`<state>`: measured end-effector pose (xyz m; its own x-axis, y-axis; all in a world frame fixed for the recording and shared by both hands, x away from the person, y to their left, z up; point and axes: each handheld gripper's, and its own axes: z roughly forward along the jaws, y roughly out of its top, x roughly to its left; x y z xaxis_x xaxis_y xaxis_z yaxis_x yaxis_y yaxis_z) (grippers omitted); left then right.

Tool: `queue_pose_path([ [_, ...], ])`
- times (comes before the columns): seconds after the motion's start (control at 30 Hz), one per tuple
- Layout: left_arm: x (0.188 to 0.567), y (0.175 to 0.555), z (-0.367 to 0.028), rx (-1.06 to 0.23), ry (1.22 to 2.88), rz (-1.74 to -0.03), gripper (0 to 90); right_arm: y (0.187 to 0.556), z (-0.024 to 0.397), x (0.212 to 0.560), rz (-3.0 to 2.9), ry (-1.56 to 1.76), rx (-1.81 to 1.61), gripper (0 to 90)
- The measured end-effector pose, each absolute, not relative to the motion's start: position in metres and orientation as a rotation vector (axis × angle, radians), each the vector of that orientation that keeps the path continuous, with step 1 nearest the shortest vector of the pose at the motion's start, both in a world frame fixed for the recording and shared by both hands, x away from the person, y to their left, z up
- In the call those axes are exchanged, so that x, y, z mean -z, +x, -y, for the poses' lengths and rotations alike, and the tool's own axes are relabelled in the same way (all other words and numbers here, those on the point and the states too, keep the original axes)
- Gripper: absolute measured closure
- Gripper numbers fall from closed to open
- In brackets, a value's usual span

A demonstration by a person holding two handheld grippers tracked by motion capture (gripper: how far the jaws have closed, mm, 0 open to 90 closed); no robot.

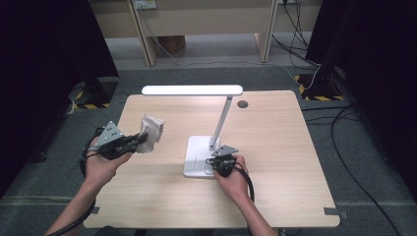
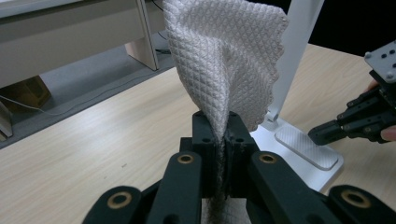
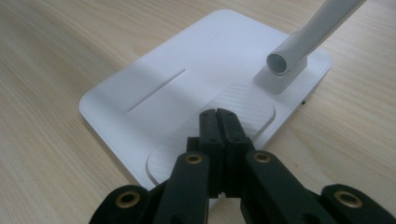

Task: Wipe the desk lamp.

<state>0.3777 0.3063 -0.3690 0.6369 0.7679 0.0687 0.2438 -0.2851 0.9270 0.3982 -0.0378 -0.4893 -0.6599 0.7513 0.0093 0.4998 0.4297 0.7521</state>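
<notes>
Where claw point(image 2: 219, 133) pinches, cloth point(image 2: 224, 60) fold hidden.

A pale pinkish-white cloth with a diamond waffle weave point(image 2: 224, 60); beside it, a plain white plastic desk lamp point(image 1: 212, 125) with a ribbed base pad.

White waffle cloth point(image 2: 224, 60) upright, pinched at bottom; white desk lamp point(image 1: 215, 129) mid-table, base point(image 3: 187, 84) flat

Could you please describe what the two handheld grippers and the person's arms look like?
Both the left gripper and the right gripper are black, each topped by a grey three-cornered plate with small holes. Their linkage arms carry brass-coloured pivot rings, ending in blocky black fingers. A black cable trails from each. The forearms are bare, with no sleeves showing.
</notes>
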Motion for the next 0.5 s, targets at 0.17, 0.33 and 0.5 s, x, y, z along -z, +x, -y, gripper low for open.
queue_pose_path([
  [0.17,0.358,0.380,-0.314,-0.674,1.814,-0.807,85.2,0.398,0.034,0.491,-2.373,1.071,-1.067,90.0],
  [0.33,0.348,0.386,-0.318,-0.704,1.809,-0.804,85.2,0.399,0.034,0.493,-2.383,1.058,-1.056,90.0],
  [0.5,0.337,0.395,-0.321,-0.744,1.793,-0.785,85.2,0.399,0.033,0.493,-2.384,1.057,-1.054,90.0],
])
